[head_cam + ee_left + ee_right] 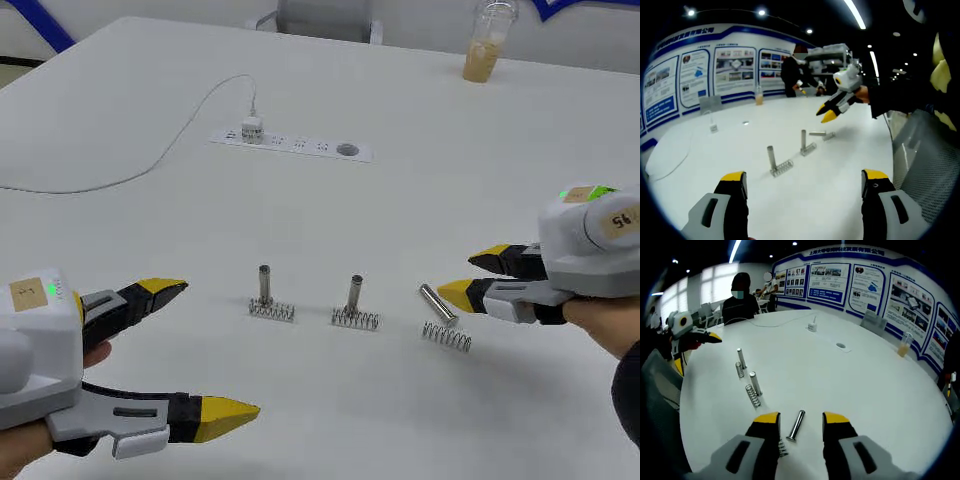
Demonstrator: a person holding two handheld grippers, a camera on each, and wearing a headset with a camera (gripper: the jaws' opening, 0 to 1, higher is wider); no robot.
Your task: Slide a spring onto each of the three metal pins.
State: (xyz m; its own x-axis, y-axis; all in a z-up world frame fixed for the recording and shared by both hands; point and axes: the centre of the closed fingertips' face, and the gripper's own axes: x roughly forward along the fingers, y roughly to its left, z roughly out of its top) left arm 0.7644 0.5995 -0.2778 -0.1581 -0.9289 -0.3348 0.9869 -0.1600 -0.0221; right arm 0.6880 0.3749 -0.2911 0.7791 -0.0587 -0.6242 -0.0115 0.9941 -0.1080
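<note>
Currently two shiny cylindrical pins, left pin (265,283) and middle pin (354,294), are standing upright on the worktop (400,120). The third pin (437,304) is lying flat, axis running diagonally, beside the right gripper (455,274). Coiled springs (356,319) are lying crosswise by each. Both the left gripper (221,347) and right one are gaping, holding nothing.

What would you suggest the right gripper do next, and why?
Probably lower the open right gripper and close on the fallen pin, to stand it up. It lies flat just ahead of the jaws, while the left pin and middle pin stand upright, and its spring lies loose beside it.
</note>
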